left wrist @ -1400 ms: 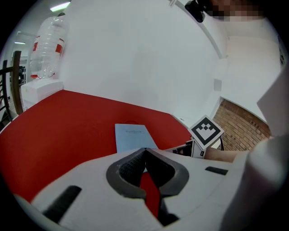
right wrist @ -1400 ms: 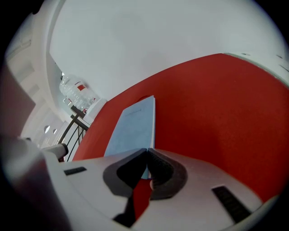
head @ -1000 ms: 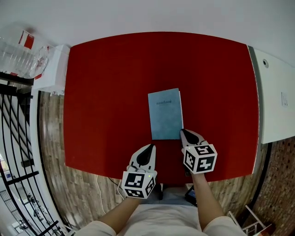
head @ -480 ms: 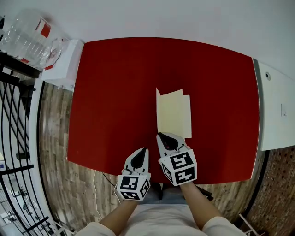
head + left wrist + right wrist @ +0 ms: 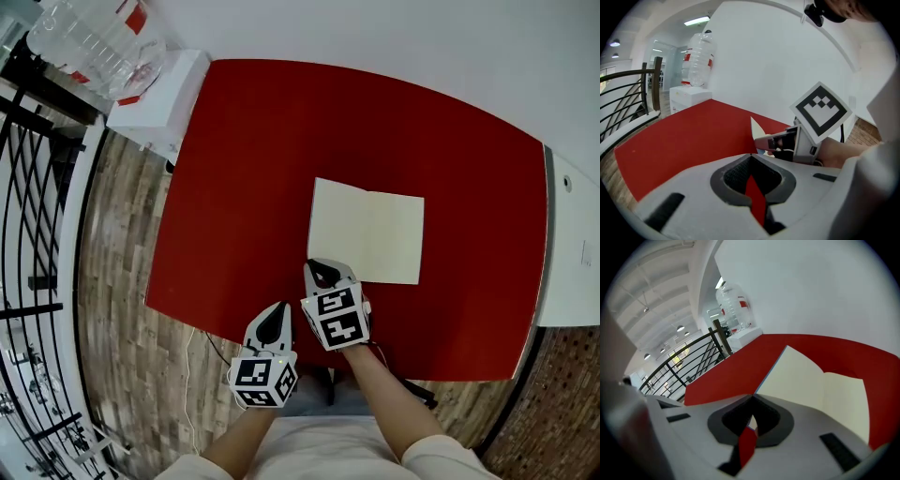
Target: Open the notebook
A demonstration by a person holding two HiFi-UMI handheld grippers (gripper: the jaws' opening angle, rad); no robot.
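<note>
Notebook (image 5: 366, 232) is spread open left-to-right. Its near-left corner is clamped by the right gripper (image 5: 323, 272) fingers. The left gripper (image 5: 274, 323) fingers are pressed together, empty.

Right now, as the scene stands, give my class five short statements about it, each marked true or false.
1. The notebook lies open, showing cream pages. True.
2. The left tool grips the notebook. False: it is clear of the notebook, shut on nothing.
3. The right tool is at the notebook's near left corner. True.
4. The table is blue. False: it is red.
5. A clear bottle stands on a white stand beside the table. True.
</note>
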